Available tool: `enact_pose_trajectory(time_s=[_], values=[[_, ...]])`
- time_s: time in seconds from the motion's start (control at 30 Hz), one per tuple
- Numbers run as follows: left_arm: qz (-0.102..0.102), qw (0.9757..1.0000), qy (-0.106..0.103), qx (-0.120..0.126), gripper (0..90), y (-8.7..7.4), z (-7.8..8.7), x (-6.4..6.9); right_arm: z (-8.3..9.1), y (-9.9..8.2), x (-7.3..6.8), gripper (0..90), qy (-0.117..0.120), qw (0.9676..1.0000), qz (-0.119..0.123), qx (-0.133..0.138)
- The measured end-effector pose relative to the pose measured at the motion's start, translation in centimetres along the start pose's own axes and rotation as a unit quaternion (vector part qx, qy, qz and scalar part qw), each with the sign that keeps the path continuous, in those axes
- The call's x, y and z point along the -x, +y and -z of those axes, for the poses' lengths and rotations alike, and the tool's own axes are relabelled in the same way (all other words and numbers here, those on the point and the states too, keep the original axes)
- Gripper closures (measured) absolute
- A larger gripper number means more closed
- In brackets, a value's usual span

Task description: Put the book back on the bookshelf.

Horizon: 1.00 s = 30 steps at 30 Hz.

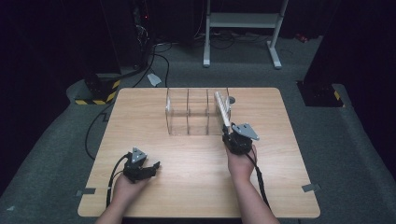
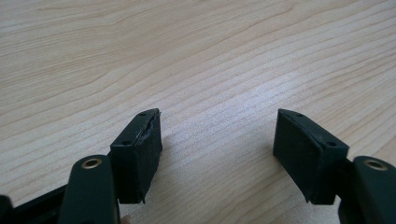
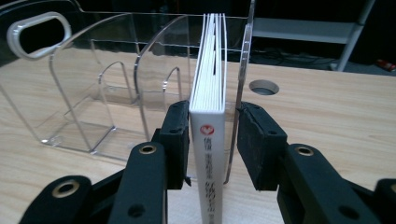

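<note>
The right gripper (image 3: 212,140) has its jaws either side of a thin white book (image 3: 213,93); whether both pads press it cannot be told, since the organizer's end wall sits between the book and one jaw. The book stands upright in the end compartment of the clear organizer (image 1: 196,112). Withdrawal may snag that wall, dragging the organizer or tipping the book. The left gripper (image 2: 217,140) rests open on the table (image 1: 187,186), well apart from the organizer.
</note>
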<state>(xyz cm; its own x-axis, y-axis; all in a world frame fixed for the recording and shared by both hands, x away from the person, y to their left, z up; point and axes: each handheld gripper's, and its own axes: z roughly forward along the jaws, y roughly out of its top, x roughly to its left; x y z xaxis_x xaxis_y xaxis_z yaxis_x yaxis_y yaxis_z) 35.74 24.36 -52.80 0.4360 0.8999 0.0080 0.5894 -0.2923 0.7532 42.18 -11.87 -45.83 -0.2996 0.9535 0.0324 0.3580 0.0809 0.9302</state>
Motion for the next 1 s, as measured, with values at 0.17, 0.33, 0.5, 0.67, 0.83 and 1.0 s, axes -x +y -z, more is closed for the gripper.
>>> enact_pose_trajectory(time_s=[0.17,0.33,0.5,0.67,0.83,1.0], values=[[0.002,1.0,0.0,0.0,32.5,-0.01,0.0,0.03,0.43,-0.34,0.13,66.5,0.017,0.9998,-0.005,-0.002],[0.001,1.0,0.0,0.0,32.5,-0.01,0.0,0.02,0.35,-0.41,0.12,70.1,0.023,0.9996,-0.015,-0.005],[0.0,1.0,0.0,0.0,32.6,0.0,0.0,0.0,0.36,-0.51,0.07,70.5,0.02,0.9992,-0.035,-0.003],[0.0,1.0,0.0,0.0,32.5,0.0,0.0,0.0,0.45,-0.63,0.07,71.4,0.013,0.9985,-0.053,-0.001],[0.0,1.0,0.0,0.0,32.6,0.0,0.0,0.0,0.47,-0.75,-0.16,71.4,0.01,0.9984,-0.055,0.002],[0.0,1.0,0.0,0.0,32.5,0.0,0.0,0.0,0.49,-0.76,-0.25,71.2,0.01,0.9979,-0.063,0.001]])
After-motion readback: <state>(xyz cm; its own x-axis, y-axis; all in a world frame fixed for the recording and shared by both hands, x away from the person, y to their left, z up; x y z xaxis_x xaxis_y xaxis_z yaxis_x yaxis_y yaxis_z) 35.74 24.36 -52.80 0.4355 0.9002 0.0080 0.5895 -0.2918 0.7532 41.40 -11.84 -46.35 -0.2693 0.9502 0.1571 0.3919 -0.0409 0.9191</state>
